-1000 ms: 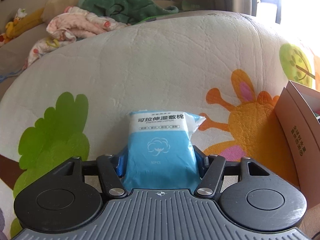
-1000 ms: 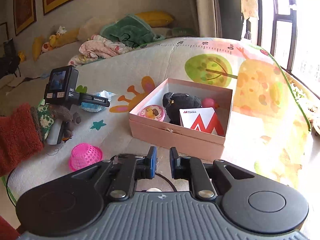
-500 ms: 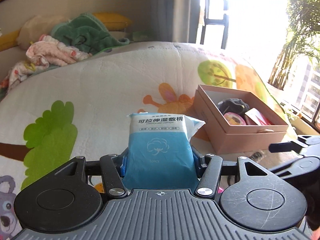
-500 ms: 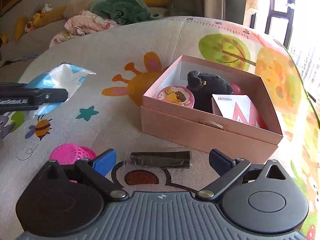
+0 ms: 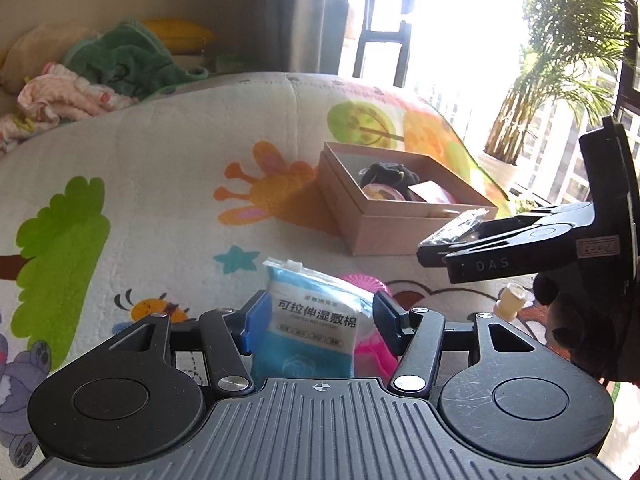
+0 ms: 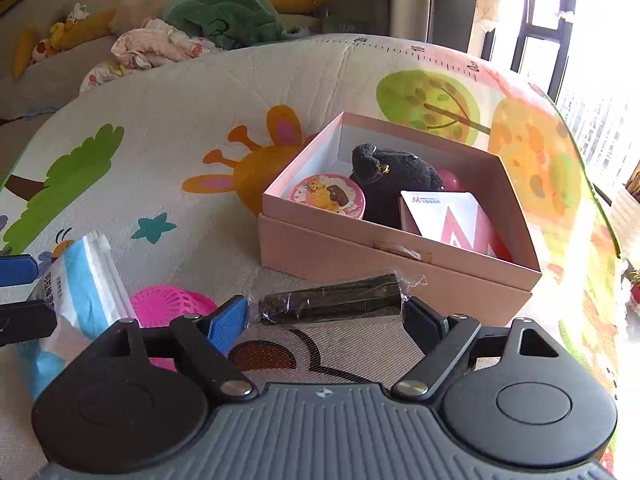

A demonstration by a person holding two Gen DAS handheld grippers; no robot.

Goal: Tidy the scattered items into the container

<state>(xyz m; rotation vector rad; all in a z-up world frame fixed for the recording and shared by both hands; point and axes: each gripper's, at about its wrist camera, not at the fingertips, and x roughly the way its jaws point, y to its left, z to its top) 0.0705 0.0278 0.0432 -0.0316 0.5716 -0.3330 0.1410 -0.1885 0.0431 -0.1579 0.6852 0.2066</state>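
Play mat (image 6: 168, 128): big and soft, with a green tree, an orange giraffe and a blue star drawn on it. Spread under the pink box and all around it.

Heap of clothes (image 6: 208, 20): green and pink, far behind the pink box, past the edge of the mat.

Pink box (image 6: 340, 248): open on top, sitting on the mat. Already some things inside.

Right gripper (image 6: 326, 318): just in front of the pink box. Jaws have just been closing and now pinch the black bar by its two ends.

Left gripper (image 5: 318, 312): in front of the pink box and off to its left. Jaws squeezed tight on the blue packet.

Blue packet (image 5: 312, 328): blue and white, with printed writing. Standing up between the left jaws, well short of the pink box, not inside.

Black plush toy (image 6: 392, 176): inside the pink box, near the middle.

White and red pack (image 6: 448, 216): inside the pink box, leaning at the front, just right of the plush toy.

Pink basket (image 6: 172, 300): small, upside down on the mat, in front of the pink box and to its left, just behind the blue packet.

Black bar (image 6: 332, 298): wrapped in clear crinkly plastic. Lying sideways between the right jaws, close to the front wall of the pink box, still outside.

Round pink tin (image 6: 328, 196): inside the pink box, in the front left corner, touching the plush toy.
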